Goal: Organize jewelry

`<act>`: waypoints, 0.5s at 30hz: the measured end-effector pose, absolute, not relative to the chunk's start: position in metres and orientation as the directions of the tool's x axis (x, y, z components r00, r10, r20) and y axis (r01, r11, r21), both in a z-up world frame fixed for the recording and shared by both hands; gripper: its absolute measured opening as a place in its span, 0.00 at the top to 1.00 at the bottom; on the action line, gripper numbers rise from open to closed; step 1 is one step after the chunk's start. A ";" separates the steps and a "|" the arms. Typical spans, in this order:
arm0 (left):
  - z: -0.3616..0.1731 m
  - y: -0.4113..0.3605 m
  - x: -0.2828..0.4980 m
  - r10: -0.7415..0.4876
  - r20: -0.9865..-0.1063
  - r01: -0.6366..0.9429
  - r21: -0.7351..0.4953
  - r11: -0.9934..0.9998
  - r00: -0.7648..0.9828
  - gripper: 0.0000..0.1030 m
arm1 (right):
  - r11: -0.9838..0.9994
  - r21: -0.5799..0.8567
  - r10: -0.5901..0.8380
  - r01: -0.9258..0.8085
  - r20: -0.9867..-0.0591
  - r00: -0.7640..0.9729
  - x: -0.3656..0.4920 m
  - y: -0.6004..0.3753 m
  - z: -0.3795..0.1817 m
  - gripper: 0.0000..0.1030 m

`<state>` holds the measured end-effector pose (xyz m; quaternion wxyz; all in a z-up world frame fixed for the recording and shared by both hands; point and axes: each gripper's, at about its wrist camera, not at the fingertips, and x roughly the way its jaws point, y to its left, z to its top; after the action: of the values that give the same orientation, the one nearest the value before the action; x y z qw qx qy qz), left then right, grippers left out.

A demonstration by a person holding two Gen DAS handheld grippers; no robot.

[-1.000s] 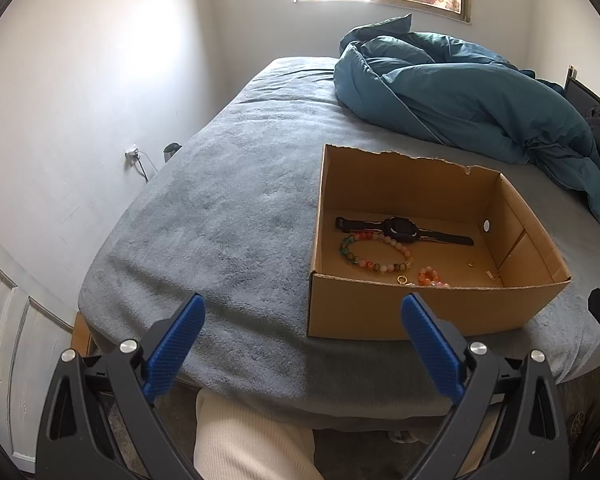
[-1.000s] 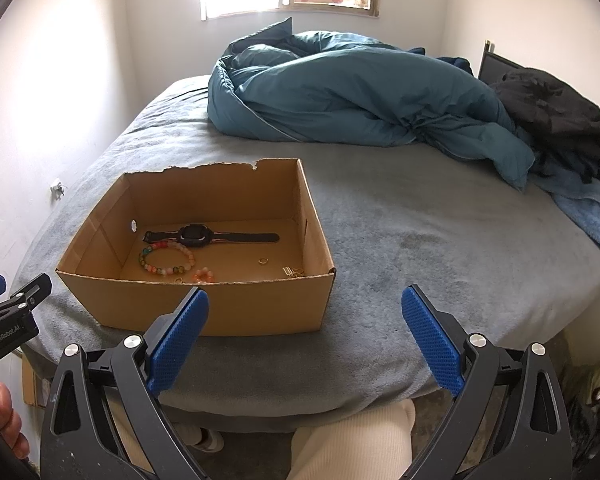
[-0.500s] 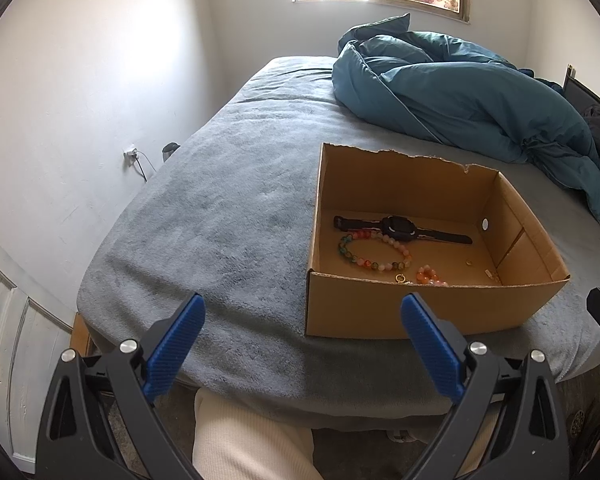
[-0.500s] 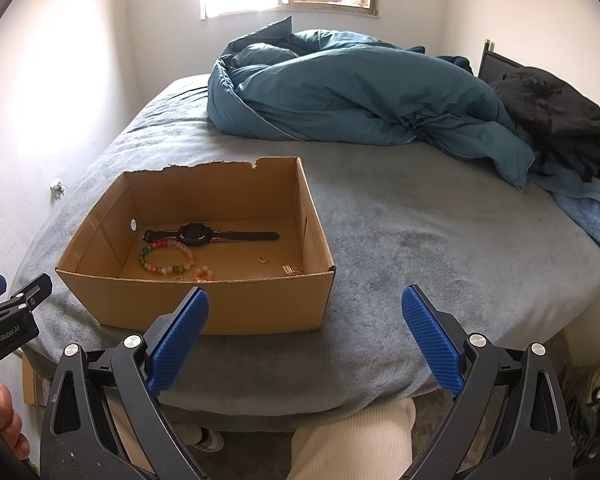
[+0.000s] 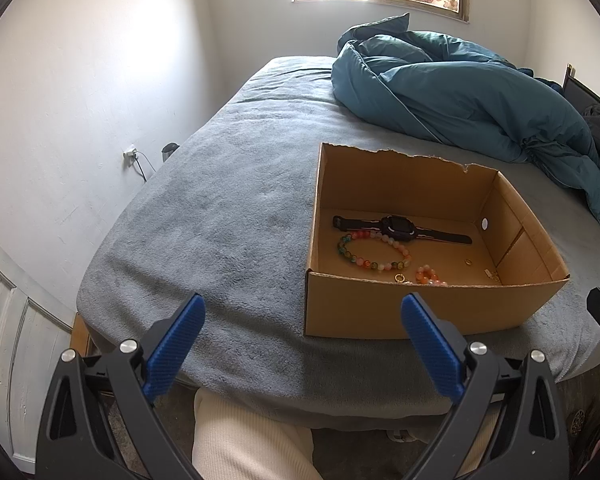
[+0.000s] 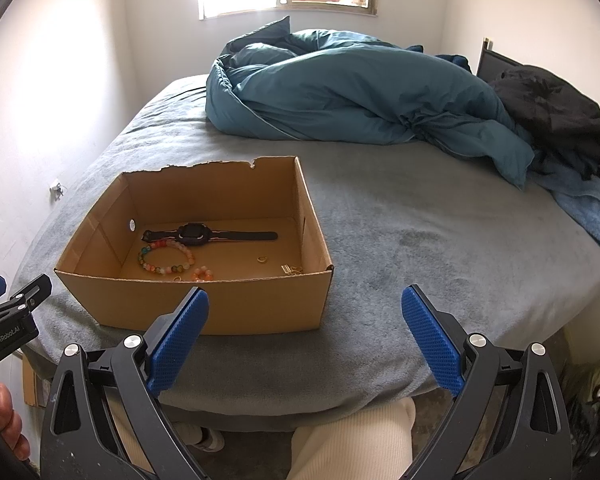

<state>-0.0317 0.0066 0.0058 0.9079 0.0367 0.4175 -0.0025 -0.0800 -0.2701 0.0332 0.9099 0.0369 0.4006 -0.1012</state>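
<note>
Bedroom; grey fleece-covered bed (image 6: 420, 240), crumpled teal duvet (image 6: 360, 92) behind the box. Open brown cardboard box (image 5: 420, 308) near the bed's front edge. Inside, left to right: black wristwatch (image 5: 398, 226) along the back, multicoloured bead bracelet (image 5: 374, 252) before it, small orange bead bracelet (image 5: 430, 276), gold ring (image 5: 468, 262), gold clasp pieces (image 5: 494, 276). Left gripper (image 5: 300, 340) and right gripper (image 6: 304, 334) spread wide, empty, short of the box. Unchanged over the last second: jewelry all boxed, whether sorted or awaiting sorting.

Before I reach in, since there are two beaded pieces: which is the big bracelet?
On the grey bed sits an open cardboard box. Inside, just in front of the black watch, lies the multicoloured bead bracelet, a wide loop, unlike the small orange bead cluster nearer the front wall.
</note>
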 end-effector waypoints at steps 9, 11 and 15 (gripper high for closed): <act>0.005 0.007 -0.032 0.026 -0.758 0.035 0.064 0.997 0.651 0.07 | 0.976 -0.013 -0.156 0.217 -0.738 0.656 -0.081 -0.271 0.033 0.10; 0.005 0.007 -0.031 0.025 -0.759 0.036 0.064 0.997 0.651 0.07 | 0.976 -0.013 -0.155 0.216 -0.739 0.656 -0.081 -0.271 0.033 0.10; 0.006 0.006 -0.032 0.025 -0.759 0.036 0.064 0.997 0.651 0.07 | 0.976 -0.013 -0.155 0.216 -0.738 0.657 -0.081 -0.271 0.033 0.10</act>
<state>-0.0318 0.0060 0.0057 0.9079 0.0365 0.4176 -0.0031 -0.0806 -0.2710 0.0329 0.9093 0.0380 0.4016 -0.1022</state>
